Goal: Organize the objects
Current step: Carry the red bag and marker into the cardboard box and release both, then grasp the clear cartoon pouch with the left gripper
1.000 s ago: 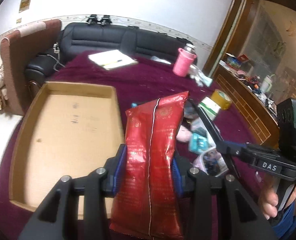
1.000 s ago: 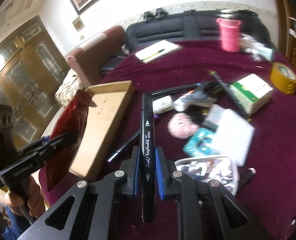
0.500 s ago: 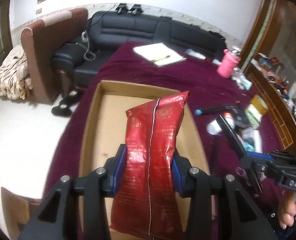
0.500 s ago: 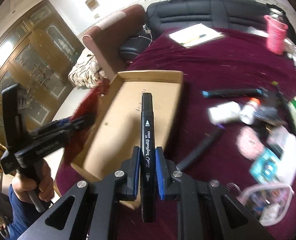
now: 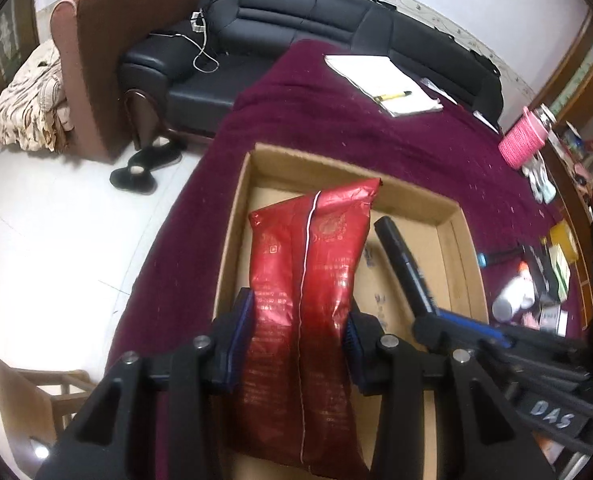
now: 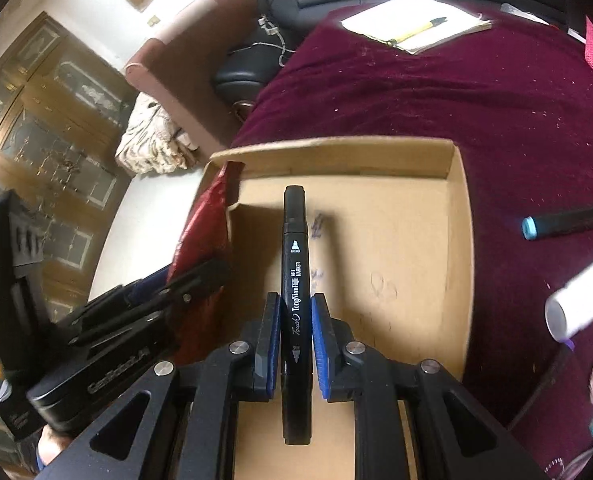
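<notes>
1. Left hand-held gripper [image 5: 298, 338]: blue pads pressed against both sides of a red foil packet [image 5: 310, 280], which stands lengthwise between them, crimped top end pointing away. The packet hangs over the left part of the cardboard tray [image 5: 232, 248].
2. Right hand-held gripper [image 6: 295, 334]: closed tight on a black art marker [image 6: 295, 264], gripped near its middle, cap end forward. White lettering runs along the barrel. The marker sits above the tray floor; whether it touches the cardboard I cannot tell.
3. From the left wrist view, the marker [image 5: 402, 260] shows just right of the packet, both over the tray, the two grippers side by side.
4. From the right wrist view, the packet [image 6: 208, 232] shows at the tray's left wall [image 6: 232, 240], partly hidden by the left tool's body.
5. The tray is shallow and open-topped, lying on a bench draped in a maroon cloth [image 6: 436, 92]. Faint pen scribbles mark its floor.
6. Right of the tray on the cloth: a dark pen with a blue cap [image 6: 568, 222] and a white bottle [image 6: 576, 312] lying on its side, both apart from the tray.
7. Farther back: a white notepad [image 5: 384, 82] with a yellow pen [image 5: 394, 96] on it, and a pink knitted holder [image 5: 522, 144].
8. Beyond the bench: a black leather sofa [image 5: 328, 16]; a pair of black slippers [image 5: 144, 164] on the floor.
</notes>
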Tool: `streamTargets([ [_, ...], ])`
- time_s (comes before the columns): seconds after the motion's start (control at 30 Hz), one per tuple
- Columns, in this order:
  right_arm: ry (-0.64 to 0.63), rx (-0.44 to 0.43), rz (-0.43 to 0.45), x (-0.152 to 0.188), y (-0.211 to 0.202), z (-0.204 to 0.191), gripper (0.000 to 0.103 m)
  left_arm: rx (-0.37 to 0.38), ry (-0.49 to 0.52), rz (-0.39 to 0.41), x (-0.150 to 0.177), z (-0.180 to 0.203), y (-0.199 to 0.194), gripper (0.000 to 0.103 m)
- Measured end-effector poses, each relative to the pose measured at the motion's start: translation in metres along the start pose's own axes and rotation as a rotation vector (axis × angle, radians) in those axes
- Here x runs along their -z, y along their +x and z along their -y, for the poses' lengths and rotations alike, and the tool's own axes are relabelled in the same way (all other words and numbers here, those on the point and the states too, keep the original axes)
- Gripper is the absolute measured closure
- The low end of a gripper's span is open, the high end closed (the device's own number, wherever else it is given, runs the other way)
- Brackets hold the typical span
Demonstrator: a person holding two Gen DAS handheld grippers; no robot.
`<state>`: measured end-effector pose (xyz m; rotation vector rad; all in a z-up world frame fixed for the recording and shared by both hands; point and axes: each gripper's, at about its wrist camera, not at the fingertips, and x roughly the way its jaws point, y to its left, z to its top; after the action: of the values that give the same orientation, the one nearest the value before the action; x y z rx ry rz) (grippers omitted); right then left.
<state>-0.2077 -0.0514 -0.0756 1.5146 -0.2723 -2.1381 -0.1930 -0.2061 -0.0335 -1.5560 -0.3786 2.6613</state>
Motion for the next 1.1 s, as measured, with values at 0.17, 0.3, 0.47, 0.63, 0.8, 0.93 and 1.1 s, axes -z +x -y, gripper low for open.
streamTargets([
  [0.17, 0.014, -0.004, -0.003, -0.009, 0.012, 0.000, 0.085, 0.044, -0.046, 0.013, -0.007, -0.008, 0.004, 0.062],
  [0.3, 0.024, 0.004, 0.009, -0.013, 0.020, 0.000, 0.084, 0.077, -0.047, 0.015, -0.009, -0.010, 0.004, 0.056],
  [0.47, 0.071, -0.068, 0.010, -0.011, 0.022, 0.011, 0.082, 0.135, -0.092, 0.025, -0.011, -0.018, -0.001, 0.039],
  [0.63, 0.040, -0.073, 0.059, -0.006, 0.006, 0.006, 0.077, 0.151, -0.102, 0.050, -0.010, -0.020, -0.013, 0.037],
  [0.8, 0.024, -0.118, 0.077, 0.012, -0.019, 0.004, 0.077, 0.183, -0.081, 0.089, 0.002, -0.014, -0.036, 0.036],
  [0.93, -0.013, -0.129, 0.108, 0.044, -0.044, 0.009, 0.076, 0.217, -0.050, 0.137, 0.020, 0.000, -0.057, 0.031],
  [1.1, -0.041, -0.134, 0.124, 0.086, -0.070, 0.030, 0.076, 0.255, 0.005, 0.158, 0.046, 0.029, -0.073, 0.030],
])
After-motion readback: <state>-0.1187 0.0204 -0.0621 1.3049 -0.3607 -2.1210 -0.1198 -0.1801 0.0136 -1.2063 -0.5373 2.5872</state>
